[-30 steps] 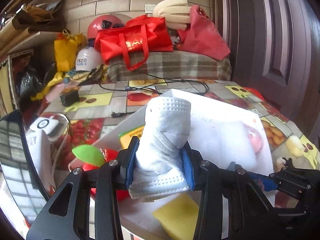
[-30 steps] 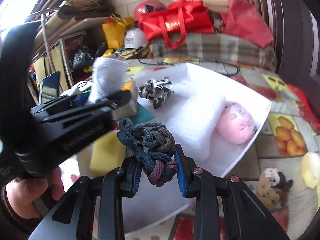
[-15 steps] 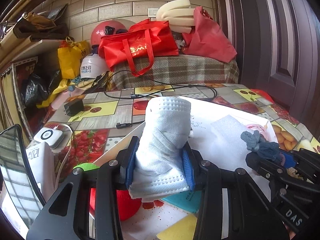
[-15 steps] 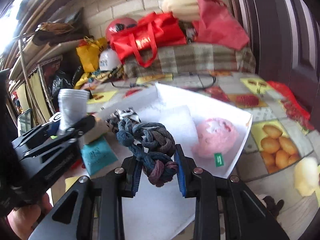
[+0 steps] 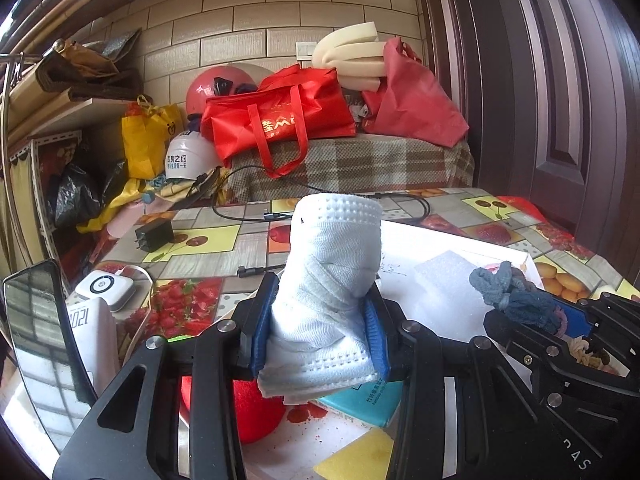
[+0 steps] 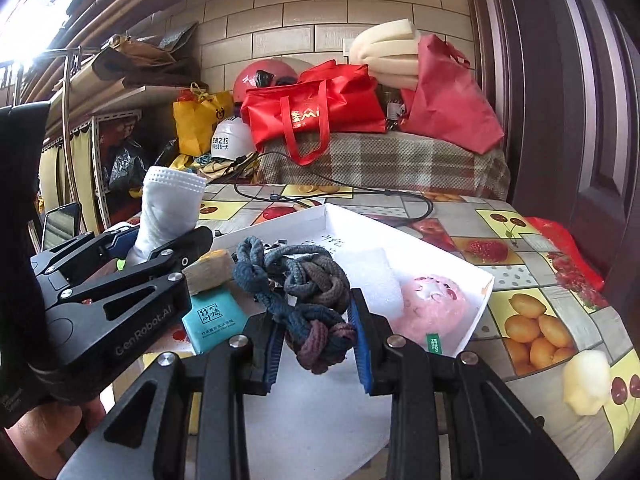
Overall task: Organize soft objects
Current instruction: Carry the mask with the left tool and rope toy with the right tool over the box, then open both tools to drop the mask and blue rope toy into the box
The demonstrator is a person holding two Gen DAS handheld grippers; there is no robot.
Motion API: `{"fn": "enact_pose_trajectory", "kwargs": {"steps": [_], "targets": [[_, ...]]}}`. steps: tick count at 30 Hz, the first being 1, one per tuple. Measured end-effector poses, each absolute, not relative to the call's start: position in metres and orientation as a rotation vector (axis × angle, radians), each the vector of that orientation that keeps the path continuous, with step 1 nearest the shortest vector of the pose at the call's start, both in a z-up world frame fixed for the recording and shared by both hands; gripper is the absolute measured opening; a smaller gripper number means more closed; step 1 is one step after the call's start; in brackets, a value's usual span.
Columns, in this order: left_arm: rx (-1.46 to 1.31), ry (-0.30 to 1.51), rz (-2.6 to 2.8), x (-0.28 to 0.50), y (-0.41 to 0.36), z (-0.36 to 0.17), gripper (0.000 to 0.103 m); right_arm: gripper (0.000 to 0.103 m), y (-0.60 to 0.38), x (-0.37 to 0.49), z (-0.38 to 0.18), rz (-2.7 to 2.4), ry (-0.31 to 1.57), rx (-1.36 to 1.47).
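My left gripper point(image 5: 320, 332) is shut on a folded white face mask point(image 5: 332, 276) and holds it upright above the near left part of a white tray point(image 6: 482, 296). The mask also shows in the right wrist view point(image 6: 168, 208). My right gripper point(image 6: 318, 340) is shut on a knotted blue-grey rope toy point(image 6: 304, 292), held above the tray's near side. In the tray lie a white foam block point(image 6: 380, 276), a pink plush ball point(image 6: 430, 300), a teal tissue pack point(image 6: 214, 318) and a yellow sponge point(image 5: 360, 456).
The tray sits on a table with a fruit-print cloth point(image 6: 532, 240). A pale yellow soft toy point(image 6: 586, 376) lies right of the tray. A black cable point(image 5: 320, 200), a charger point(image 5: 154, 236) and a phone point(image 5: 44, 340) lie left. Red bags point(image 5: 280, 120) stand behind.
Both grippers have lifted and drawn back toward the near side of the tray, each holding its object. More of the wall and less of the tray interior shows now.
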State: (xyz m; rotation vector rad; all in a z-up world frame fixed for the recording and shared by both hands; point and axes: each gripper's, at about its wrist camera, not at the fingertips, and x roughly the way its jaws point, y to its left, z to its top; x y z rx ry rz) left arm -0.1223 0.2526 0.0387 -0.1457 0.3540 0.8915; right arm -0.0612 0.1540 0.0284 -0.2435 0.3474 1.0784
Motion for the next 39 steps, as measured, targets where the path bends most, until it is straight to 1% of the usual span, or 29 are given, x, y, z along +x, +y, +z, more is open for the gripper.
{"fn": "enact_pose_trajectory", "kwargs": {"steps": [10, 11, 12, 14, 15, 16, 17, 18, 19, 20, 31, 39], "targets": [[-0.148, 0.366, 0.896, -0.12, 0.254, 0.038, 0.041, 0.031, 0.153, -0.061, 0.028, 1.073, 0.343, -0.242], [-0.148, 0.369, 0.906, -0.119, 0.254, 0.038, 0.041, 0.031, 0.153, -0.061, 0.028, 1.072, 0.343, -0.243], [-0.146, 0.369, 0.922, -0.119, 0.254, 0.038, 0.041, 0.034, 0.153, -0.062, 0.028, 1.072, 0.345, -0.245], [-0.152, 0.36, 0.951, -0.122, 0.255, 0.038, 0.044, 0.071, 0.153, -0.061, 0.027, 1.061, 0.35, -0.25], [-0.161, 0.352, 0.956, -0.124, 0.255, 0.038, 0.046, 0.077, 0.152, -0.059, 0.028, 1.042, 0.358, -0.234], [-0.164, 0.346, 0.962, -0.125, 0.256, 0.038, 0.057, 0.087, 0.151, -0.055, 0.027, 1.044, 0.374, -0.215], [-0.165, 0.337, 0.979, -0.127, 0.255, 0.038, 0.073, 0.092, 0.15, -0.052, 0.027, 1.049, 0.385, -0.204], [-0.168, 0.331, 0.991, -0.128, 0.256, 0.038, 0.082, 0.094, 0.149, -0.049, 0.027, 1.048, 0.394, -0.19], [-0.177, 0.32, 1.001, -0.131, 0.256, 0.038, 0.093, 0.098, 0.147, -0.049, 0.027, 1.047, 0.395, -0.182], [-0.183, 0.314, 1.003, -0.132, 0.257, 0.039, 0.1, 0.103, 0.146, -0.048, 0.027, 1.045, 0.395, -0.174], [-0.188, 0.313, 1.015, -0.134, 0.259, 0.039, 0.101, 0.103, 0.145, -0.053, 0.028, 1.04, 0.379, -0.172], [-0.171, 0.276, 1.005, -0.138, 0.254, 0.045, 0.103, 0.103, 0.136, -0.063, 0.033, 0.989, 0.32, -0.166]]}}
